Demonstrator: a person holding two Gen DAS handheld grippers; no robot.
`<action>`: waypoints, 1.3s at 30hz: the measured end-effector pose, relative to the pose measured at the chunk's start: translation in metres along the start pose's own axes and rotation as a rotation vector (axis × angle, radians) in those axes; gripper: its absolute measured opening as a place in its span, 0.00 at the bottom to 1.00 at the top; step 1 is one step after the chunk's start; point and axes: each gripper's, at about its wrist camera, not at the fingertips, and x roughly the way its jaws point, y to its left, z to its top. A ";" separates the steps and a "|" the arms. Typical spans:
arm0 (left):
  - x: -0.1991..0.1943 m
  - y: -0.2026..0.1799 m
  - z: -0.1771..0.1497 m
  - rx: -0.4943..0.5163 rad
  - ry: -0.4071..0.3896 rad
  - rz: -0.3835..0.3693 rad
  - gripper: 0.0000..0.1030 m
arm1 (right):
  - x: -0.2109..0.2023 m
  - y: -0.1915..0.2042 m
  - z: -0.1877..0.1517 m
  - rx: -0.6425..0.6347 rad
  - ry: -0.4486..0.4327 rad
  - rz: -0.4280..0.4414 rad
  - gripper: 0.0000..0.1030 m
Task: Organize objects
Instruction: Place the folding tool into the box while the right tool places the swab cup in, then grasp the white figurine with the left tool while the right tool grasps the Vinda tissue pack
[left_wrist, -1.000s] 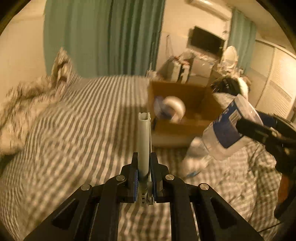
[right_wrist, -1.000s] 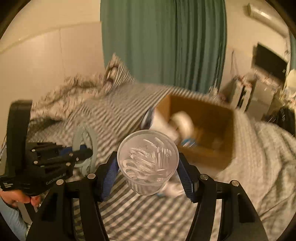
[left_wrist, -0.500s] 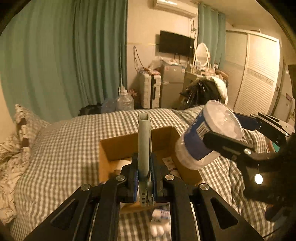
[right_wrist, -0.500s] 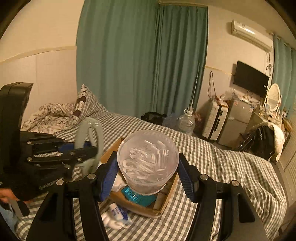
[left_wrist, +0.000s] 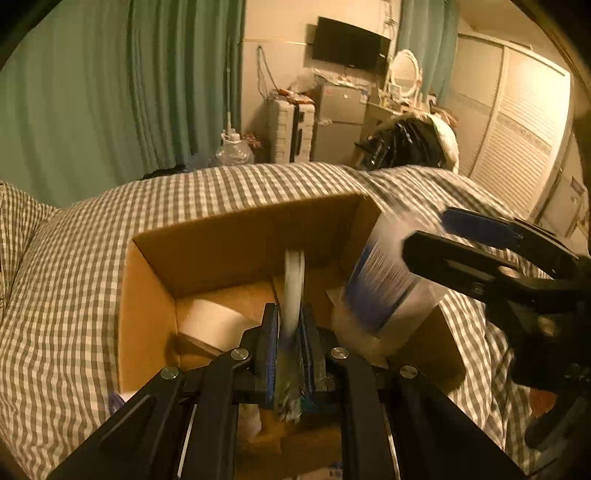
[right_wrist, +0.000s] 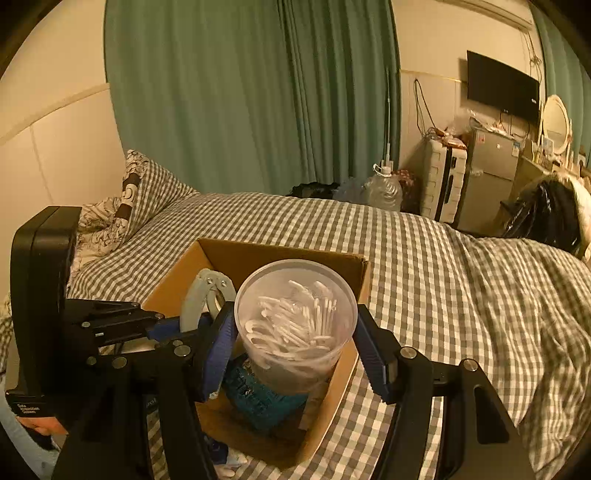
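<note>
Our left gripper has its jaws nearly together, clamped on the flat sides of a thin grey ring-shaped tool. From the left wrist we see it edge-on, its long axis running straight forward and slightly up from the jaws, over the open cardboard box. Our right gripper has its jaws spread wide and pressed against the two sides of a clear plastic tub, which stands upright with its mouth toward the camera.

The right wrist view looks down into the tub and shows the white picks heaped inside; it also shows the tool as a curved grey ring with small screws near its top, beside the tub on the left. The left wrist view shows the tub from the side, blurred, tilted over the box's right edge, with a blue printed label.

Inside the box, the left view shows a white roll in the near left corner; the right view shows a teal packet under the tub. The box sits on the checked bed. Beyond the bed's far edge are green curtains, a water jug, a white suitcase and a wall television.
</note>
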 end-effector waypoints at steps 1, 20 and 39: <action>-0.002 0.001 0.001 -0.009 -0.002 0.001 0.28 | -0.003 -0.001 0.002 0.008 -0.015 -0.004 0.75; -0.155 0.013 -0.041 -0.110 -0.178 0.233 1.00 | -0.155 0.044 -0.001 -0.106 -0.137 -0.149 0.90; -0.031 -0.027 -0.184 -0.217 0.033 0.150 1.00 | -0.060 0.006 -0.150 -0.038 0.121 -0.184 1.00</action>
